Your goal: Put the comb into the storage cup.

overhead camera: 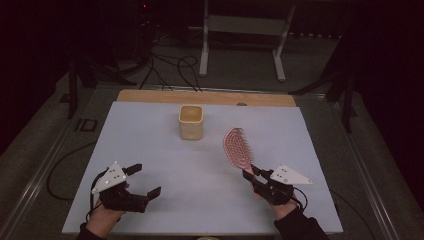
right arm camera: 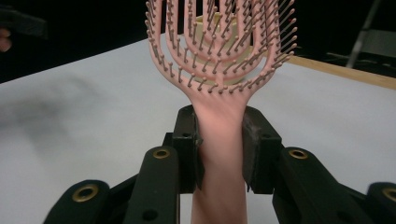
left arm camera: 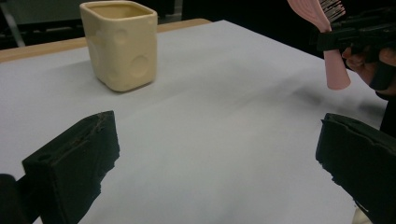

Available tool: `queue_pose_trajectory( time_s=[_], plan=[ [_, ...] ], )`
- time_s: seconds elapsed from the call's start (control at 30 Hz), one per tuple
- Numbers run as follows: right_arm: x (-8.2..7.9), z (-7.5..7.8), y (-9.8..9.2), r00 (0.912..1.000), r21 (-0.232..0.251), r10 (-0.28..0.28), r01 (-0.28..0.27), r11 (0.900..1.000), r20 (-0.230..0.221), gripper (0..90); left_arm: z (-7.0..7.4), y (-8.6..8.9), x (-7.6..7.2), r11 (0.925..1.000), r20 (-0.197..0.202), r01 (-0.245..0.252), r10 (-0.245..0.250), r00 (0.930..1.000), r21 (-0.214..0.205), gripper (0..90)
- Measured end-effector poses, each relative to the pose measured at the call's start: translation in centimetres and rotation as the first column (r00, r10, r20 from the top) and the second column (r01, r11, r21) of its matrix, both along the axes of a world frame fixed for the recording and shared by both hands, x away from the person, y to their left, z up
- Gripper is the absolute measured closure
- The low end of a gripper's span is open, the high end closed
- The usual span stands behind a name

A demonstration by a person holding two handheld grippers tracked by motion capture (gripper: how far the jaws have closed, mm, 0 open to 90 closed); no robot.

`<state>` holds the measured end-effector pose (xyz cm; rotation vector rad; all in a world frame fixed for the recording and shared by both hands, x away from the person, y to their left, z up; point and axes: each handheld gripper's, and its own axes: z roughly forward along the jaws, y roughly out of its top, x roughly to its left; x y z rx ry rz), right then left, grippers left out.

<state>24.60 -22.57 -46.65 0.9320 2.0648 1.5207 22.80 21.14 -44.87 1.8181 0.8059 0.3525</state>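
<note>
Right gripper (right arm camera: 219, 140) pinching pink hairbrush (right arm camera: 219, 51) by handle, bristle head raised, likely bound for cream cup (overhead camera: 191, 121) | left gripper (overhead camera: 142, 181) spread, idle above worktop (overhead camera: 165, 150)

Cream cup (overhead camera: 191, 121) upright mid-table (overhead camera: 150, 150); cables (overhead camera: 170, 65), stand (overhead camera: 245, 30) behind.

Looked like lab or recording studio, dimly lit. Worktable (overhead camera: 150, 107) covered with pale sheet, wooden edge at far side. Black cables (overhead camera: 170, 67) trailed over carpeted floor (overhead camera: 240, 70). White metal stand (overhead camera: 242, 35) behind table. Dark surroundings, no household furnishings.
</note>
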Motion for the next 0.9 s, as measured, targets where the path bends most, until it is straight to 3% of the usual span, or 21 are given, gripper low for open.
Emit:
queue_pose_trajectory(
  time_s=[0.57,0.9],
  plan=[
    [-0.1,0.1,0.1,1.0,0.006,-0.007,0.007,1.0,0.004,70.1,3.7,-2.6,2.1,0.9962,-0.001,0.084,-0.084,0.9964,0.022,0.4],
    [0.0,0.2,0.0,1.0,0.01,-0.003,0.003,0.9999,0.005,70.1,5.4,-4.2,3.5,0.9944,-0.023,0.105,-0.105,0.9942,0.0,0.4]
  ],
)
